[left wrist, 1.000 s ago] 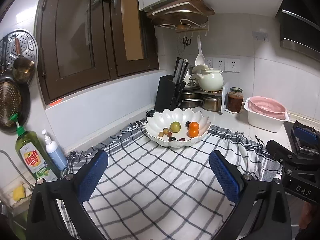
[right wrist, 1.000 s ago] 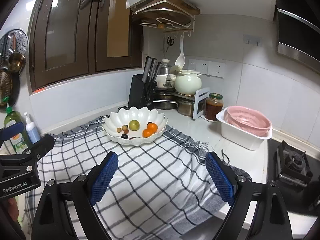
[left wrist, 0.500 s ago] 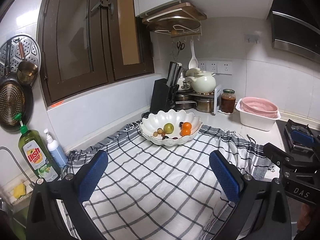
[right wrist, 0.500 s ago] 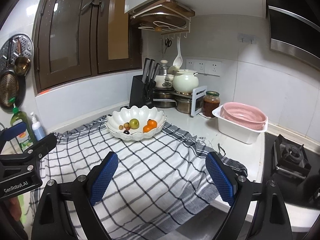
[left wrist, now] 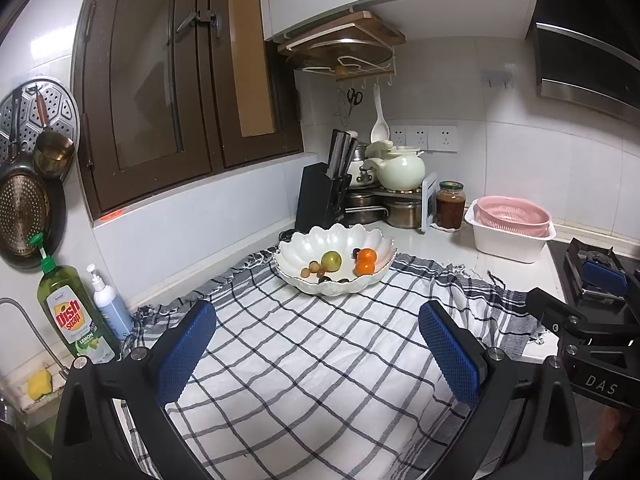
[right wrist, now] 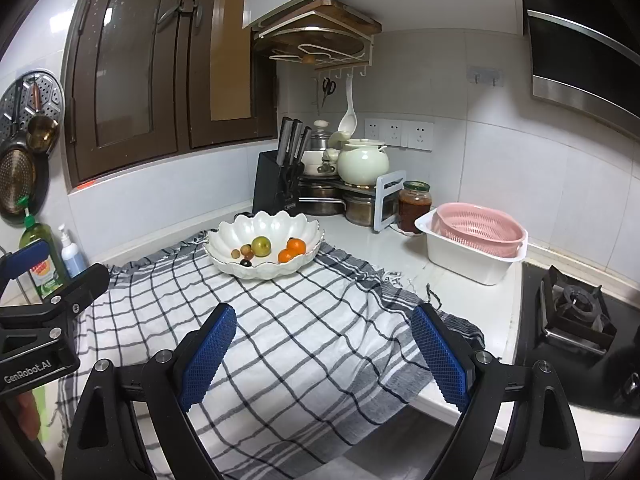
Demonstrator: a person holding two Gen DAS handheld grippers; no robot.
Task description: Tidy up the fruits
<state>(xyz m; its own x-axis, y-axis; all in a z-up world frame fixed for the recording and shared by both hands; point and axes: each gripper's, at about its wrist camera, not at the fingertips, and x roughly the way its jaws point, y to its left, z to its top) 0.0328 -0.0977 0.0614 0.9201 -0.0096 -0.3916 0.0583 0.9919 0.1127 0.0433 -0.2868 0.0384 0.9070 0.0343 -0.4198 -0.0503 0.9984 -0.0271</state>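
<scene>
A white scalloped bowl (left wrist: 304, 246) (right wrist: 236, 236) sits at the far side of a checked cloth (left wrist: 312, 344) (right wrist: 288, 332). Inside it lie a green apple (left wrist: 331, 261) (right wrist: 261, 246), two oranges (left wrist: 366, 261) (right wrist: 293, 250), and several small grapes and dark fruits (left wrist: 314, 270) (right wrist: 245, 255). My left gripper (left wrist: 318, 346) hovers open over the cloth's near part, well short of the bowl, nothing between its blue pads. My right gripper (right wrist: 324, 348) is likewise open and empty above the cloth's right front. Each gripper shows at the edge of the other's view.
Behind the bowl stand a black knife block (left wrist: 320, 196), pots, a cream kettle (left wrist: 400, 168) and a sauce jar (left wrist: 450, 205). A white tub with a pink colander (right wrist: 476, 242) sits right, a gas hob (right wrist: 576, 312) beyond. Dish soap (left wrist: 70, 314) and a pump bottle (left wrist: 108, 304) stand left.
Both grippers have drawn back from the bowl, which now looks smaller and farther away. More of the cloth and the counter's front edge shows. Both stay open.
</scene>
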